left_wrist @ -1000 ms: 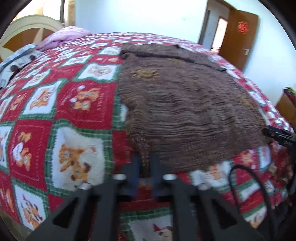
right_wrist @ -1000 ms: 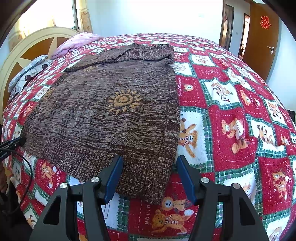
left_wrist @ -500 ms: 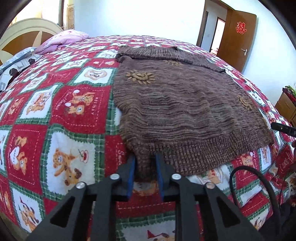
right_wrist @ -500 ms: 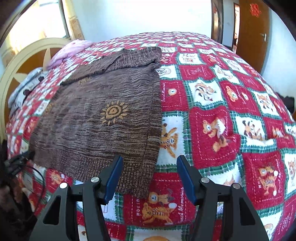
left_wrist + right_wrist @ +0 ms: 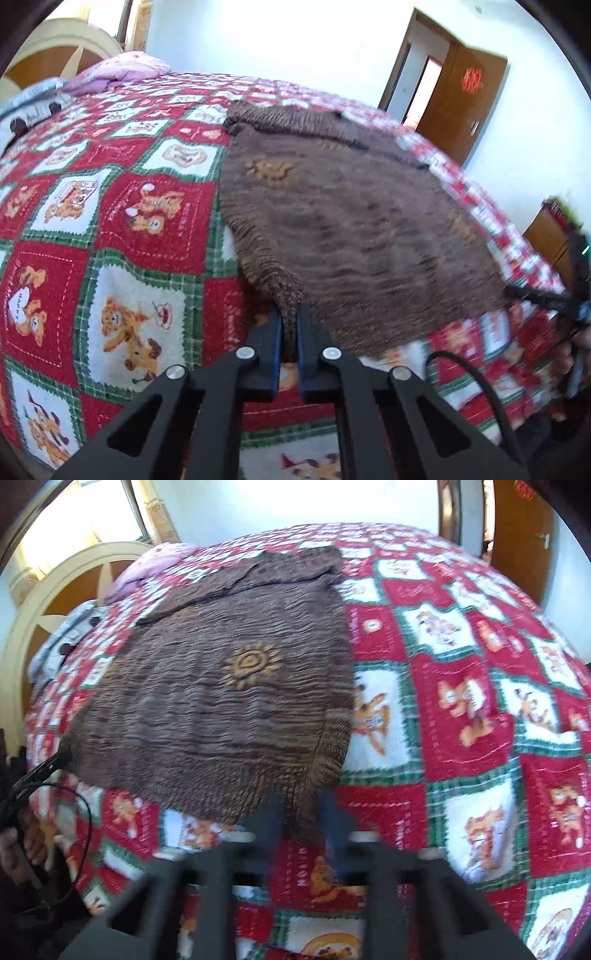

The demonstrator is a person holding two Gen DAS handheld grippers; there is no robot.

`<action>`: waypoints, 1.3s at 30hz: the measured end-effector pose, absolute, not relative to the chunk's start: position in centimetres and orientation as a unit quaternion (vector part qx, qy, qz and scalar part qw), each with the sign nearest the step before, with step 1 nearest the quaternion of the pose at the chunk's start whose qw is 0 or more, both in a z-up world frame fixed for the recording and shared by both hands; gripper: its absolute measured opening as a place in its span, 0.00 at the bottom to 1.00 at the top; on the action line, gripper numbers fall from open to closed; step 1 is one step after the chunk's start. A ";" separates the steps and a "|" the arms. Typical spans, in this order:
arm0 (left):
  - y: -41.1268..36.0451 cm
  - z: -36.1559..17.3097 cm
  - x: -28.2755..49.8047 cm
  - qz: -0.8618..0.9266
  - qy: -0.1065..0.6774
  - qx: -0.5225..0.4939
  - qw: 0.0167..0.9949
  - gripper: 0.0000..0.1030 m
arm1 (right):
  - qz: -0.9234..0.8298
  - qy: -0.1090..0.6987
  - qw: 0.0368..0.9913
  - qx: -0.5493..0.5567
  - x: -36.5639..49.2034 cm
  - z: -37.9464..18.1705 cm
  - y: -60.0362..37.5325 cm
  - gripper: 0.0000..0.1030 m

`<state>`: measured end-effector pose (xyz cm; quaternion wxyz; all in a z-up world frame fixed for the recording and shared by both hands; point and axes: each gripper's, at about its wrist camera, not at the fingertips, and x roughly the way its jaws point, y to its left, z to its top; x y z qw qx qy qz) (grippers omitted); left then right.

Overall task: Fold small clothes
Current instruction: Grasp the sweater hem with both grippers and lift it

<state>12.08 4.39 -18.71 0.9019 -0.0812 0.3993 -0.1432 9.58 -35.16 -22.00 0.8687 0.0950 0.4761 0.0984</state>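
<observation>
A red, green and white quilt [image 5: 110,229] printed with cartoon animals covers the bed; one red square in the left wrist view reads "HAPPY" inside a small heart, other lettering too blurred to read. On it lies the brown knitted sweater [image 5: 221,709], spread flat, a yellow sun motif [image 5: 251,666] near its middle. The brown door [image 5: 469,99] carries a red paper decoration [image 5: 472,80]. The left gripper [image 5: 290,332] is clenched on the sweater's near hem corner. The right gripper [image 5: 301,812] straddles the opposite hem corner, motion-blurred; whether it grips cannot be told.
</observation>
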 end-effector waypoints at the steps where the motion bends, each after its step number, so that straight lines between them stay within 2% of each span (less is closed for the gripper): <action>1: 4.6 -18.0 11.9 -0.152 0.390 -0.091 0.903 0.07 | 0.104 0.471 0.869 0.109 9.5 -21.8 -35.5 0.06; 11: 6.0 -14.3 11.2 -0.178 0.345 -0.143 0.911 0.07 | 0.153 0.364 0.894 0.212 7.4 -16.3 -39.3 0.05; 19: 7.2 -14.2 12.2 -0.192 0.350 -0.191 0.897 0.07 | 0.172 0.365 0.875 0.267 8.1 -16.7 -40.6 0.05; 28: 7.9 -12.4 13.9 -0.209 0.334 -0.215 0.894 0.07 | 0.181 0.329 0.872 0.313 10.1 -13.8 -41.4 0.05; 39: 9.0 -10.3 18.0 -0.211 0.309 -0.252 0.893 0.06 | 0.180 0.303 0.885 0.303 15.3 -9.6 -41.5 0.05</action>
